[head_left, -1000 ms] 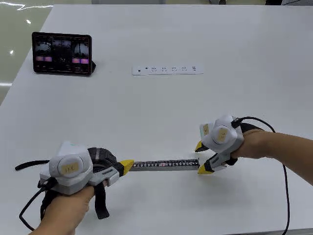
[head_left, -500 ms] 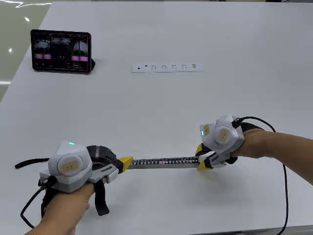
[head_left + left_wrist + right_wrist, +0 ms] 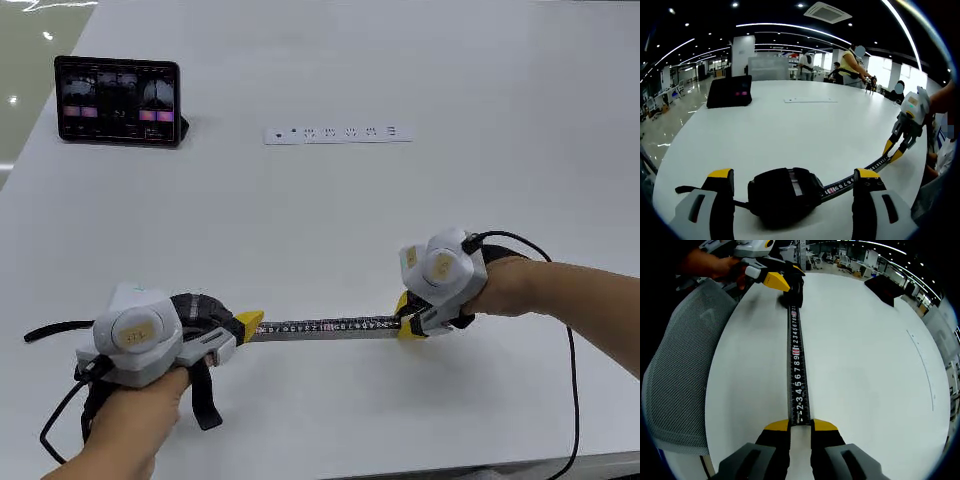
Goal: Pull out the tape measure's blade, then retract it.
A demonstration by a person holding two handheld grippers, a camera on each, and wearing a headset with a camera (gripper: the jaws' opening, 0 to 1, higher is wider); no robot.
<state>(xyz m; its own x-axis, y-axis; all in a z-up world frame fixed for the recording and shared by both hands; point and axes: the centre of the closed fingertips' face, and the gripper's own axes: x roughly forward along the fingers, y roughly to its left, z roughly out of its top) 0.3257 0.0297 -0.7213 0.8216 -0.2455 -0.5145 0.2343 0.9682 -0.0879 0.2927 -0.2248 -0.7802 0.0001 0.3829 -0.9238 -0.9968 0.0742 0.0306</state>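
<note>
A black tape measure case (image 3: pixel 205 310) lies on the white table (image 3: pixel 330 220) at the front left. My left gripper (image 3: pixel 228 320) is open, and its yellow-tipped jaws straddle the case (image 3: pixel 785 192) with a small gap on each side. The blade (image 3: pixel 320 326) runs flat along the table to the right, numbers up. My right gripper (image 3: pixel 405 326) is shut on the blade's end. In the right gripper view the jaws (image 3: pixel 800 425) pinch the blade (image 3: pixel 796 360) at its tip, and the case (image 3: pixel 790 297) sits at the far end.
A tablet (image 3: pixel 118 100) stands at the back left and a white power strip (image 3: pixel 338 133) lies at the back middle. The case's black strap (image 3: pixel 205 400) trails toward the front edge. A grey mesh chair (image 3: pixel 680 380) stands beside the table. People stand beyond the table (image 3: pixel 855 65).
My right gripper, open around the blade's end a second ago, has shut on it. The left gripper and case stay put; the view has shifted slightly.
</note>
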